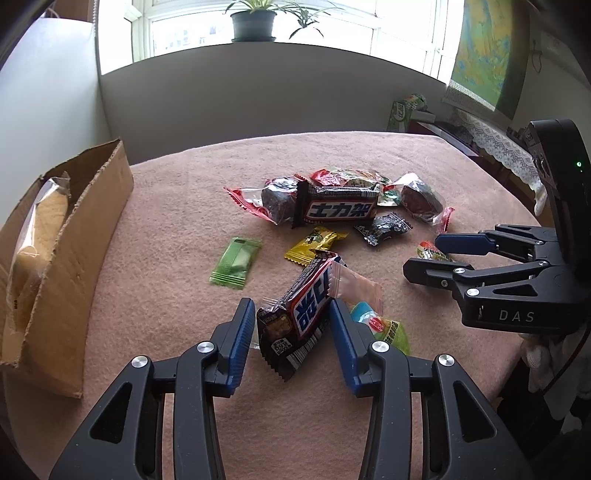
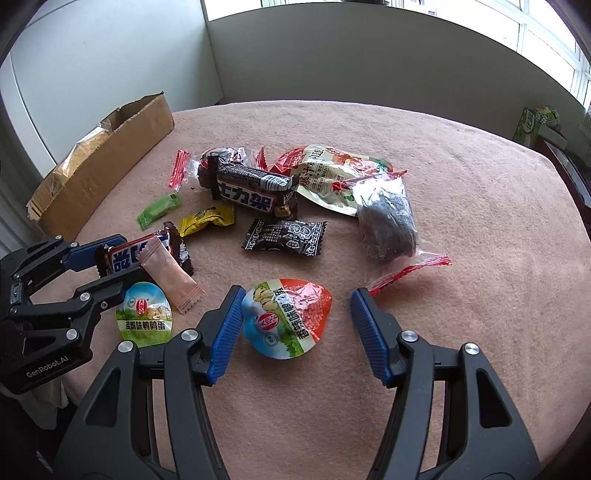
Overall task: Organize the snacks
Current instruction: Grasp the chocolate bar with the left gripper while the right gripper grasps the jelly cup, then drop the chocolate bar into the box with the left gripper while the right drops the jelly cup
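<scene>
Chocolate bar (image 1: 295, 317) between left fingers (image 1: 242, 343)

The left wrist view sits just behind its own gripper (image 1: 291, 334), close above the table (image 1: 184, 206), looking down and forward toward the window (image 1: 295, 29); the box (image 1: 74, 229) lies at its left edge. The right wrist view looks the same way from further right, equally close, over its gripper (image 2: 297, 325). Both share the snack pile, the chocolate bar (image 1: 341, 208) (image 2: 247, 190), and each sees the other gripper.
</scene>
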Motion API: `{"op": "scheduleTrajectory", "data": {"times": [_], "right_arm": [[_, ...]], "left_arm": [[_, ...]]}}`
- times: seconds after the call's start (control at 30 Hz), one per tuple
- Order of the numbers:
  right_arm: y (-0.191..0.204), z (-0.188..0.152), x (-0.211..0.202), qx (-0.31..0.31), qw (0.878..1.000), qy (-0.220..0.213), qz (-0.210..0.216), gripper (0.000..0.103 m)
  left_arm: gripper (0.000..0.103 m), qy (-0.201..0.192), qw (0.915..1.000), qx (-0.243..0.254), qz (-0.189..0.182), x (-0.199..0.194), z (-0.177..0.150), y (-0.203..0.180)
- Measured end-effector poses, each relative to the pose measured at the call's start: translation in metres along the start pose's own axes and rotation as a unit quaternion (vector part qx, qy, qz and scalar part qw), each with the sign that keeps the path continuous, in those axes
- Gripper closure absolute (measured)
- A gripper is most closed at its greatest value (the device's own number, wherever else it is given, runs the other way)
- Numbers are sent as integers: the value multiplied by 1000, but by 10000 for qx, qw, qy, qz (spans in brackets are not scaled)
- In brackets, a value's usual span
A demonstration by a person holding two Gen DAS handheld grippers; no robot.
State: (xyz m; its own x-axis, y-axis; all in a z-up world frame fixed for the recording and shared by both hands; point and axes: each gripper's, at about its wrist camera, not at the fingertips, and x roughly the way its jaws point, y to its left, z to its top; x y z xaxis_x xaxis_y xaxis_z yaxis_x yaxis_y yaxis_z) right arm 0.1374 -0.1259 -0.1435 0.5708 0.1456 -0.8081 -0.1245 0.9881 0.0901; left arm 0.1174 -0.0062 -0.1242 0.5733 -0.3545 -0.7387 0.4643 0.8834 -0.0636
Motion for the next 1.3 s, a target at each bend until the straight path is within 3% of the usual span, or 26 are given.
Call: {"op": "scheduleTrajectory", "data": {"times": [0.1, 0.23, 0.4, 0.67, 0.77, 0.83, 1.3], "right_arm": [[4, -2, -1, -140, 9999, 23, -80, 41], [0, -3, -4, -129, 9998, 1, -131, 57], [-7, -3, -5, 26, 10000, -28, 12, 61], [-13, -5, -8, 237, 9995, -75, 169, 64], [-13, -4, -8, 270, 9994, -87, 181, 65], [-13, -5, -8, 277, 9994, -100, 182, 65], [-9, 3, -29, 390, 9981, -354, 322, 65]], "left_arm": [[64, 6, 10000, 32, -35, 0, 0, -2], [76, -103, 9997, -4, -220, -8, -2, -5], [83, -171, 9985, -111, -501, -16, -7, -8], [85, -142, 9976, -126, -664, -16, -9, -14], [85, 40, 9955, -123, -937, -9, -10, -17], [85, 146, 9962, -78, -849, -3, -13, -22], [87, -193, 9926, -723, -954, -19, -9, 6]]}}
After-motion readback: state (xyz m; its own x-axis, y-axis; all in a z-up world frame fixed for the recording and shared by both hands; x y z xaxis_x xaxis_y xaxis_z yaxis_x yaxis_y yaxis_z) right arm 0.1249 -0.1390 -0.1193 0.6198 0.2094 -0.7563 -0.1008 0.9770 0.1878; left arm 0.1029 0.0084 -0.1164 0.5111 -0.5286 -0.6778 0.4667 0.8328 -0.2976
